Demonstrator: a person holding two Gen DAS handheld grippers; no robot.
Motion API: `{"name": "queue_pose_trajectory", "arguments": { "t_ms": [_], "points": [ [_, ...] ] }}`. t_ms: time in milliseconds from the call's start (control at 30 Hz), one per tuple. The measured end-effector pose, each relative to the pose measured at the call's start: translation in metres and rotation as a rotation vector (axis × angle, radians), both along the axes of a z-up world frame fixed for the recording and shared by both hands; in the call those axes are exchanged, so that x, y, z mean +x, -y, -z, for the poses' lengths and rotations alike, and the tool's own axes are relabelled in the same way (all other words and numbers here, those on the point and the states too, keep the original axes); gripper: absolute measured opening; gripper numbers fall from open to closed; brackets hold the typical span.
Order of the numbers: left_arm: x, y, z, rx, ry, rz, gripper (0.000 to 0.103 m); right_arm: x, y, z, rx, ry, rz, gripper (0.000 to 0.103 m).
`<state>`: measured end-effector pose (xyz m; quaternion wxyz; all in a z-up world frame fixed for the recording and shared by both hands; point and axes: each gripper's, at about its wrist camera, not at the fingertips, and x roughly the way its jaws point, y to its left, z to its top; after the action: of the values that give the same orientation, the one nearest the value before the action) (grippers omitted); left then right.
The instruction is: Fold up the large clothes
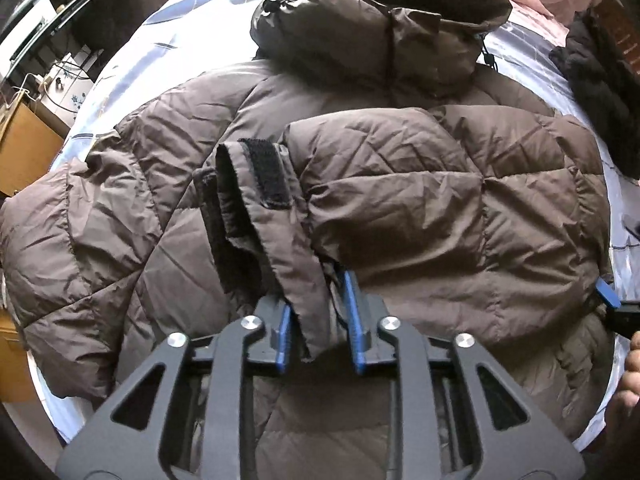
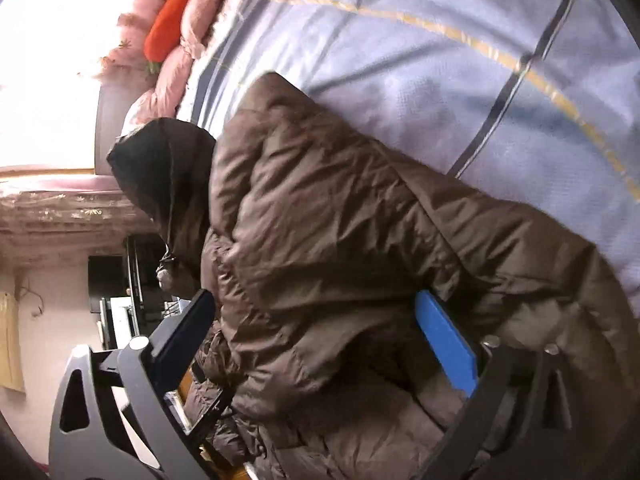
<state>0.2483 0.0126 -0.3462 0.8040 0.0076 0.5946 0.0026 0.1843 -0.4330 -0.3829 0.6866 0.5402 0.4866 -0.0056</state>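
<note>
Jacket (image 1: 400,208) lies on bed (image 1: 132,80); left gripper (image 1: 320,320) slightly parted around cuff tab (image 1: 276,216); right gripper (image 2: 320,328) wide, straddling padding.

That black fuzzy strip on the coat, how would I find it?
Find the big brown puffy jacket spread across the pale blue bedsheet. One sleeve is folded over its middle. At that sleeve's cuff sits the black fuzzy strip, the only rough black patch among smooth brown quilting.
</note>
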Motion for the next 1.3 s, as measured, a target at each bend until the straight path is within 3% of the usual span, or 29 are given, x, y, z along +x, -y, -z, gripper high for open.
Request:
{"name": "queue_pose_trajectory", "arguments": {
  "t_ms": [100, 200, 267, 333, 400, 467, 600, 733, 833, 867, 900, 967, 1000, 1033, 1067, 1133, 1167, 1233, 1300],
  "points": [
    [-0.002, -0.001, -0.001, -0.008, -0.007, 0.001, 0.025, -0.003, -0.003, 0.007, 0.089, -0.06, -0.028, 0.091],
    [-0.005, 0.0, -0.001, -0.019, -0.02, -0.004, 0.027, -0.008, -0.026, 0.022, 0.239, -0.158, -0.105, 0.091],
    [-0.005, 0.002, 0.002, -0.02, -0.029, 0.0, 0.027, -0.009, -0.025, 0.021, 0.208, -0.128, -0.061, 0.088],
    [-0.005, 0.005, 0.005, -0.005, -0.035, 0.008, 0.028, -0.004, -0.01, 0.012, 0.158, -0.023, 0.008, 0.07],
    [-0.005, 0.006, 0.011, -0.022, -0.061, 0.007, 0.019, 0.007, 0.002, 0.002, 0.111, 0.087, 0.014, 0.021],
    [-0.005, 0.004, 0.017, -0.095, -0.103, -0.013, 0.016, 0.012, 0.005, -0.011, 0.032, 0.131, 0.007, 0.012],
    [-0.008, 0.007, 0.029, -0.139, -0.132, 0.004, 0.015, 0.014, 0.003, -0.023, -0.062, 0.128, 0.022, 0.011],
    [-0.008, 0.02, 0.04, -0.084, -0.139, 0.037, 0.017, 0.012, 0.009, 0.012, -0.042, 0.024, 0.045, 0.013],
    [-0.007, 0.022, 0.042, -0.074, -0.141, 0.033, 0.017, 0.007, 0.012, 0.021, 0.021, -0.031, 0.05, 0.034],
    [-0.007, 0.021, 0.041, -0.079, -0.141, 0.032, 0.017, 0.006, 0.01, 0.014, 0.018, -0.054, 0.039, 0.051],
    [-0.007, 0.022, 0.039, -0.076, -0.137, 0.038, 0.018, 0.002, 0.011, 0.007, 0.008, -0.065, 0.038, 0.068],
    [-0.008, 0.023, 0.037, -0.058, -0.127, 0.044, 0.021, -0.018, 0.008, -0.025, -0.106, -0.145, 0.074, 0.079],
    [-0.009, 0.022, 0.036, -0.057, -0.125, 0.044, 0.021, -0.027, 0.008, -0.036, -0.153, -0.171, 0.092, 0.079],
    [-0.01, 0.022, 0.036, -0.057, -0.125, 0.043, 0.021, -0.037, 0.002, -0.055, -0.199, -0.135, 0.121, 0.08],
    [-0.01, 0.023, 0.037, -0.056, -0.125, 0.042, 0.021, -0.036, -0.007, -0.075, -0.264, -0.058, 0.091, 0.079],
    [-0.011, 0.024, 0.037, -0.047, -0.123, 0.043, 0.021, -0.019, -0.029, -0.098, -0.394, 0.078, -0.071, 0.067],
    [-0.012, 0.026, 0.036, -0.044, -0.122, 0.044, 0.021, -0.013, -0.039, -0.102, -0.422, 0.142, -0.124, 0.052],
    [-0.012, 0.029, 0.037, -0.039, -0.122, 0.038, 0.022, -0.001, -0.053, -0.098, -0.489, 0.148, -0.197, 0.05],
    [-0.012, 0.031, 0.038, -0.041, -0.122, 0.034, 0.022, 0.014, -0.06, -0.079, -0.474, 0.122, -0.251, 0.04]
  ]
}}
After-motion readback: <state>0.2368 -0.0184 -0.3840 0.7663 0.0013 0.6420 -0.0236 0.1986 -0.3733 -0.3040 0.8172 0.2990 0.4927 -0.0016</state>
